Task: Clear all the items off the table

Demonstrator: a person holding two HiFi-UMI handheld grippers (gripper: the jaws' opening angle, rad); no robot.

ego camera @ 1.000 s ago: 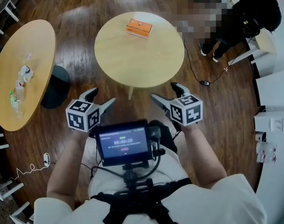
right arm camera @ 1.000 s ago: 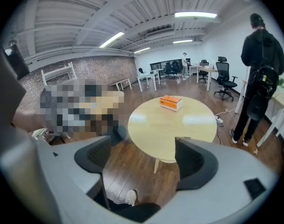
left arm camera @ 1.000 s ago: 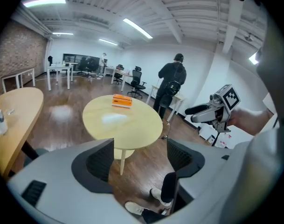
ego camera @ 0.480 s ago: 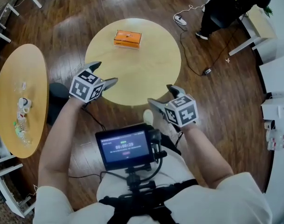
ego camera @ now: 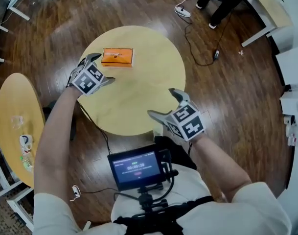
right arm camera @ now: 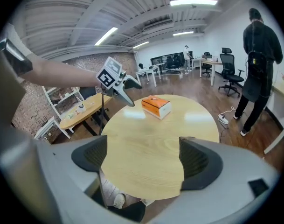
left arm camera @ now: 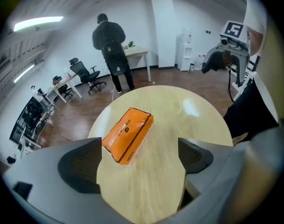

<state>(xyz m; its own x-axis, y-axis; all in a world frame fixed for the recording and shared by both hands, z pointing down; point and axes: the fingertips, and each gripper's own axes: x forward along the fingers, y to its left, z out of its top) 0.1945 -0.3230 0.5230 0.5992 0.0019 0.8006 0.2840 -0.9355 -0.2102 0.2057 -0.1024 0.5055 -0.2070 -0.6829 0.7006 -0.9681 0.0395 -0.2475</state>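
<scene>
An orange packet lies flat at the far side of the round wooden table. My left gripper hovers just to the packet's left and near side, apart from it. Its jaws have just been opening and stand open, with only tabletop between them. In the left gripper view the packet sits just ahead of the left gripper, towards its left jaw. My right gripper is over the table's near right edge; its jaws have also just been opening and hold nothing. From the right gripper the packet is far across the table.
A second oval table with small items stands at the left. A person in dark clothes stands beyond the round table by a desk. Cables lie on the wood floor. A small screen hangs at my chest.
Both grippers have moved forward over the round table. The left one swung up and left to beside the orange packet and rolled. Both pairs of jaws stand wider apart.
</scene>
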